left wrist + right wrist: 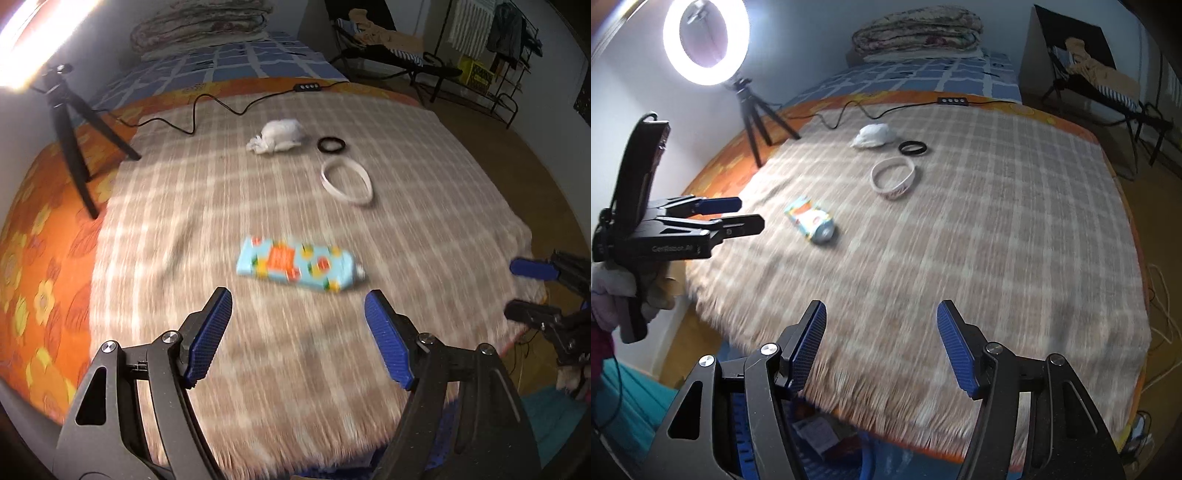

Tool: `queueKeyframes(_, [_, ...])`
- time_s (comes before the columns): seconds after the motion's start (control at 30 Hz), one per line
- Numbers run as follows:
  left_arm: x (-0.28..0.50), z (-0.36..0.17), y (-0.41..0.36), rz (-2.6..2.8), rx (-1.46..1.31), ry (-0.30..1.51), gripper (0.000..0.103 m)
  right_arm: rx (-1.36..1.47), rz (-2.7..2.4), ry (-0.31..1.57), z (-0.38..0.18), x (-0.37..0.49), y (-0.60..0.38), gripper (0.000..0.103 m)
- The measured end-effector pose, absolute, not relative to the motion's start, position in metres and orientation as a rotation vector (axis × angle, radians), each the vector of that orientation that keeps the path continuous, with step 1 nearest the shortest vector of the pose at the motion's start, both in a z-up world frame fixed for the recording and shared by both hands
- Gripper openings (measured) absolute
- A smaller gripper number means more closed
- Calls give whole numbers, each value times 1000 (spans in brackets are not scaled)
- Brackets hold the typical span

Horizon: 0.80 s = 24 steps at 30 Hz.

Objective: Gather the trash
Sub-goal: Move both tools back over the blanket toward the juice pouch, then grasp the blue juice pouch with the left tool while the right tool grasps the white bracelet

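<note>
Left gripper (298, 334), fingers apart and empty, is nearer the tube (297, 268) lying crosswise just ahead, mid-frame; right gripper (881, 345) likewise.

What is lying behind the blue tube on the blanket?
Beyond the blue tube lie a white band, a black ring and a crumpled white wad. Nothing there looks covered.

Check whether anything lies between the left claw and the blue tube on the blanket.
Nothing visible does. The left claw is open and aimed at the tube, with only bare checked blanket between them. The white band, black ring and crumpled tissue lie beyond the tube.
</note>
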State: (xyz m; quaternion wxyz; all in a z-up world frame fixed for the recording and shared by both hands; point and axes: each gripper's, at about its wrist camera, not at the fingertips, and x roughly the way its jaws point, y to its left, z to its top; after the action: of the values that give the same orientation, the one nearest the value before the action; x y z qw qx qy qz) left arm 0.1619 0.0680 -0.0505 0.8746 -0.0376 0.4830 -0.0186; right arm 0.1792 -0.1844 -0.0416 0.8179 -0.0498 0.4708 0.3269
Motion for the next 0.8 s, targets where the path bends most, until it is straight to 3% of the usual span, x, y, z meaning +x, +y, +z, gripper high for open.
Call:
queueKeyframes(0.4, [238,-84,98,-77,-269,1078,77,-78,690,1015,-44,190,-191,62])
queueKeyframes(0.67, [254,-103,93,-96,-236,1142,76,-49,669,1026,-46,193,-203,62])
queueKeyframes(0.8, [245,-103,89,-117,-199,1179,71,-52,671,1034,-47,192,-201,62])
